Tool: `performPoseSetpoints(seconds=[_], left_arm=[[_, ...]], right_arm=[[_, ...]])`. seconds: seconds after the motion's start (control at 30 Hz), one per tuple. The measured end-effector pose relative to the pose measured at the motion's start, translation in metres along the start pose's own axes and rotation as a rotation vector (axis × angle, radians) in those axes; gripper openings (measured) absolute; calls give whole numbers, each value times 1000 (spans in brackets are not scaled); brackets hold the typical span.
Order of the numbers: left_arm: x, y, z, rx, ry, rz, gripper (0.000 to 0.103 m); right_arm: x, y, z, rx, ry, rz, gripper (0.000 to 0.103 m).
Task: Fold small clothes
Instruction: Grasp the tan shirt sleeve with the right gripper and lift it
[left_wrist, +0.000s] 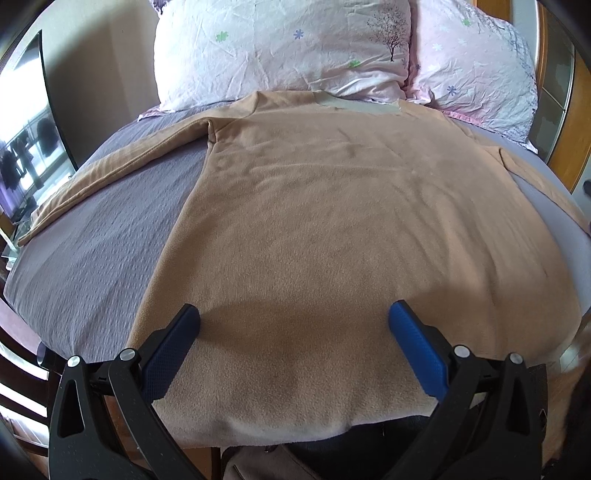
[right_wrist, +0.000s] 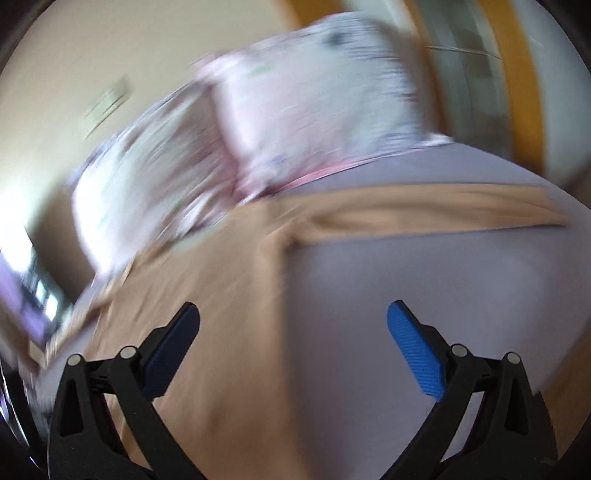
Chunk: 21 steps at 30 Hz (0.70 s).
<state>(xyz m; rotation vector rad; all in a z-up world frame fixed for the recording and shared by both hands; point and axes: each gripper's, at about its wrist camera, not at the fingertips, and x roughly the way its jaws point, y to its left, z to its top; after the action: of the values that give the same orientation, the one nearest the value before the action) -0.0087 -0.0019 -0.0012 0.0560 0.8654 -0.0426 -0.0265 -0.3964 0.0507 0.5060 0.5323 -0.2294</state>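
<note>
Left hand-held gripper (left_wrist: 293, 325) wide open, empty, poised over hem of tan shirt (left_wrist: 332, 221), spread flat on bed (left_wrist: 92, 258) ahead, sleeves out, ready for folding. Right hand-held gripper (right_wrist: 293, 325) agape, empty, straddling shirt's side edge; sleeve (right_wrist: 424, 214) beyond; view blurred.

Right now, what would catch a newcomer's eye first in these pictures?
A tan long-sleeved top lies spread flat across the grey bed, sleeves out to both sides. Two floral pillows sit just beyond its collar. The left gripper hangs open over its hem.
</note>
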Motion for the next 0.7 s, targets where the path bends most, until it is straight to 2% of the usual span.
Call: performPoseSetpoints(seconds=[0.03,0.07,0.1,0.13,0.2,0.27,0.37,0.47,0.53,0.57,0.63,0.7], left_arm=[[0,0,0,3,-12,-3,102],[1,0,-1,7,-24,-8,102],[1,1,-1,12,-33,-15,102],[2,2,0,17,-39,-25,102],[1,5,2,20,-52,-51,102],[-1,12,5,2,-72,-115,102],[-5,25,13,-44,-134,-241,102],[-12,32,23,-47,-217,-254,102],[-14,40,31,-56,-260,-263,102],[-14,49,36,-74,-283,-276,102],[-12,68,44,-119,-302,-324,102],[-7,89,52,-180,-297,-378,102]], right_arm=[[5,-33,23,113,12,-65,70],[12,-60,38,206,34,-120,56],[19,-89,52,306,53,-158,51],[25,-112,59,386,64,-182,50],[31,-142,65,498,80,-231,42],[40,-167,68,599,92,-245,42],[51,-181,69,655,71,-240,39],[61,-187,71,695,33,-238,35],[66,-196,74,700,17,-247,22],[67,-202,77,704,25,-255,6],[68,-200,84,686,14,-263,4],[52,-170,98,565,-63,-243,4]])
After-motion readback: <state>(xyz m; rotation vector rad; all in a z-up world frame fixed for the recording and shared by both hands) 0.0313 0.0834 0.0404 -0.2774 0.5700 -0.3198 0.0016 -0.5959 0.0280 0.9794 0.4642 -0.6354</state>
